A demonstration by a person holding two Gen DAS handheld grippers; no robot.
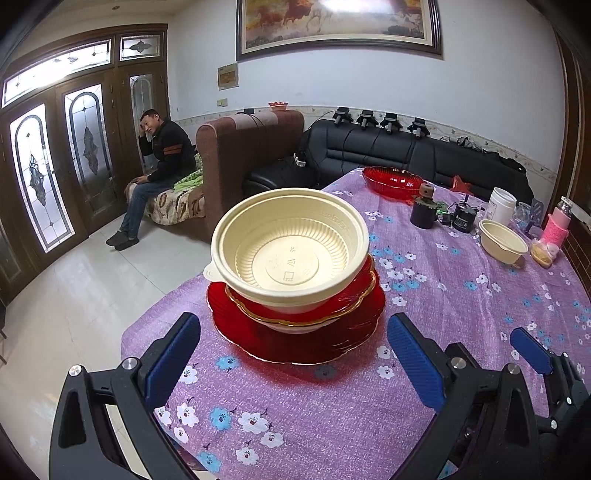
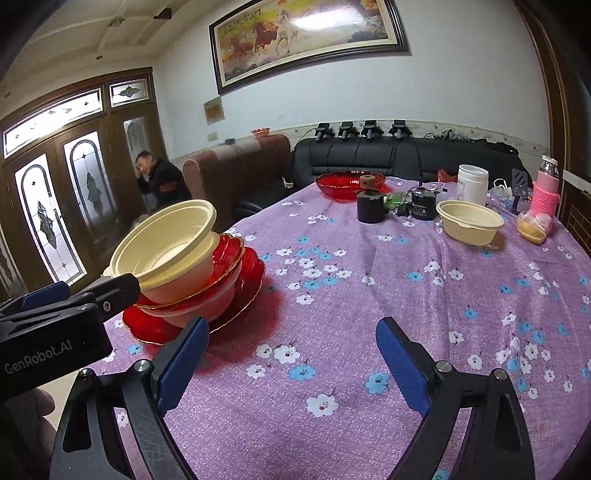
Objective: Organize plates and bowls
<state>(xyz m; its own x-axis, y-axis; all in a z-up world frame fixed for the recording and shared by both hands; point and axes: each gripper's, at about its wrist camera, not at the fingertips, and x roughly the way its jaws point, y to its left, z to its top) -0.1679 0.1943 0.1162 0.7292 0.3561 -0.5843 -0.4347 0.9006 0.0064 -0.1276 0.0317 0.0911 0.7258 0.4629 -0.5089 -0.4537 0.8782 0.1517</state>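
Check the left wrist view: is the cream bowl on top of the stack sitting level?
No. The top cream bowl sits tilted on the red dishes beneath it, its rim lower on one side.

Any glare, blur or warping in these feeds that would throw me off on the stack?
Left wrist: stack sharp and evenly lit; the fisheye bends the wall and table edge; dark vignette in the corners. Right wrist: stack sits far left, stretched and partly hidden by the left gripper; glare washes out the painting; door glass is bright.
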